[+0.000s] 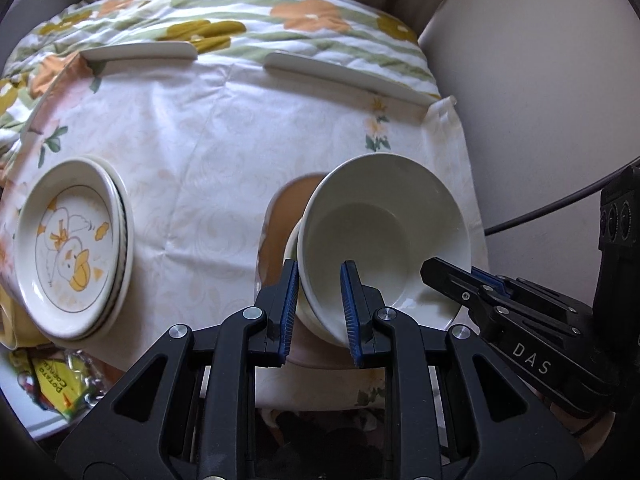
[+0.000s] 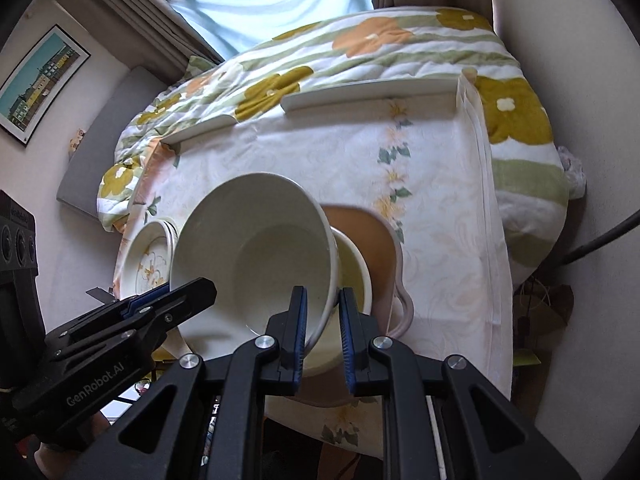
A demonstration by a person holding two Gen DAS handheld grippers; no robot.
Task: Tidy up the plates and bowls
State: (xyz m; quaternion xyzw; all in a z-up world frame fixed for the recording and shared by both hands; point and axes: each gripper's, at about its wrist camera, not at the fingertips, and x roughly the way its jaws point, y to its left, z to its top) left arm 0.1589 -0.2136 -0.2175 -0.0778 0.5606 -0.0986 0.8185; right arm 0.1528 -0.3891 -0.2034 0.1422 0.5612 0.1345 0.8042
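Note:
A large white bowl [image 1: 384,232] hangs tilted over the table, held by its rim from both sides. My left gripper [image 1: 320,312] is shut on its near-left rim. My right gripper [image 2: 323,328] is shut on the opposite rim and also shows at the right of the left wrist view [image 1: 440,276]. Right under the held bowl sits a smaller cream bowl [image 2: 354,276] on a tan tray [image 2: 376,236]. Whether the two bowls touch I cannot tell. A stack of plates [image 1: 72,244] with a duck picture stands at the table's left.
A white floral tablecloth [image 1: 208,152] covers the table, with two white rails [image 1: 140,51] along its far edge. Behind it lies a flowered quilt [image 1: 240,12]. A snack packet [image 1: 60,384] lies at the near left. The wall [image 1: 540,100] stands close on the right.

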